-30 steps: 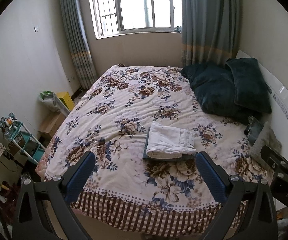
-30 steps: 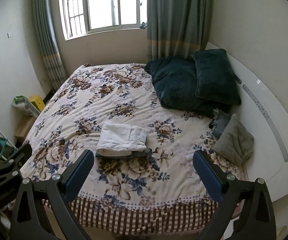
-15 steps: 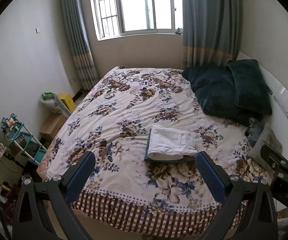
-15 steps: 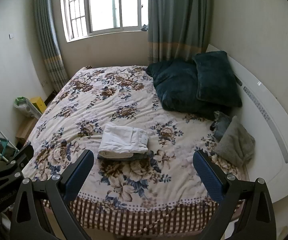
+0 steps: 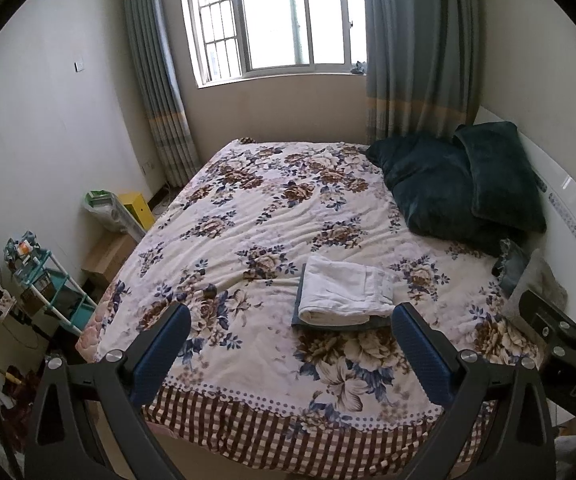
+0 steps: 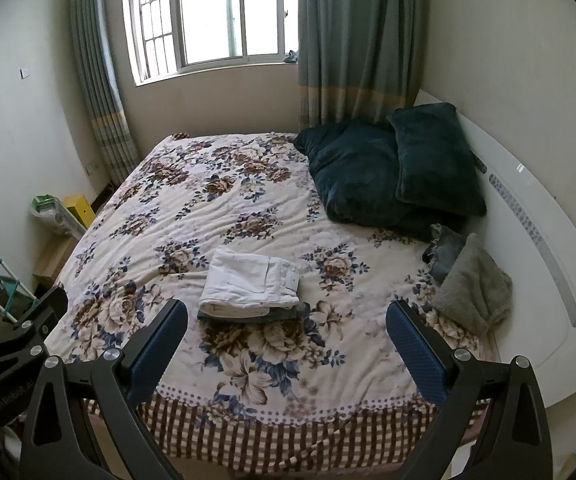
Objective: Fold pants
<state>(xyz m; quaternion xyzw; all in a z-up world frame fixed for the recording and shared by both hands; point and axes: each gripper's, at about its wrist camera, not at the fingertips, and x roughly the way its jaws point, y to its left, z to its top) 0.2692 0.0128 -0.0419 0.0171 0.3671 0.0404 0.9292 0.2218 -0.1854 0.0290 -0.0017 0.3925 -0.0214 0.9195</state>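
The left gripper point(image 5: 290, 346) and the right gripper point(image 6: 285, 342) hang at the foot of the bed point(image 6: 247, 360), both with jaws spread wide and empty, well short of the clothes. Beyond them, near the bed's middle, folded white pants point(image 6: 249, 282) lie stacked on a folded dark garment point(image 6: 247, 316). To the right of the stack, by the headboard point(image 6: 528, 216), sits a grey towel point(image 6: 474, 284). Farther back, dark teal pillows point(image 6: 388, 172) lean there, and a curtained window point(image 6: 207, 16) is on the far wall.
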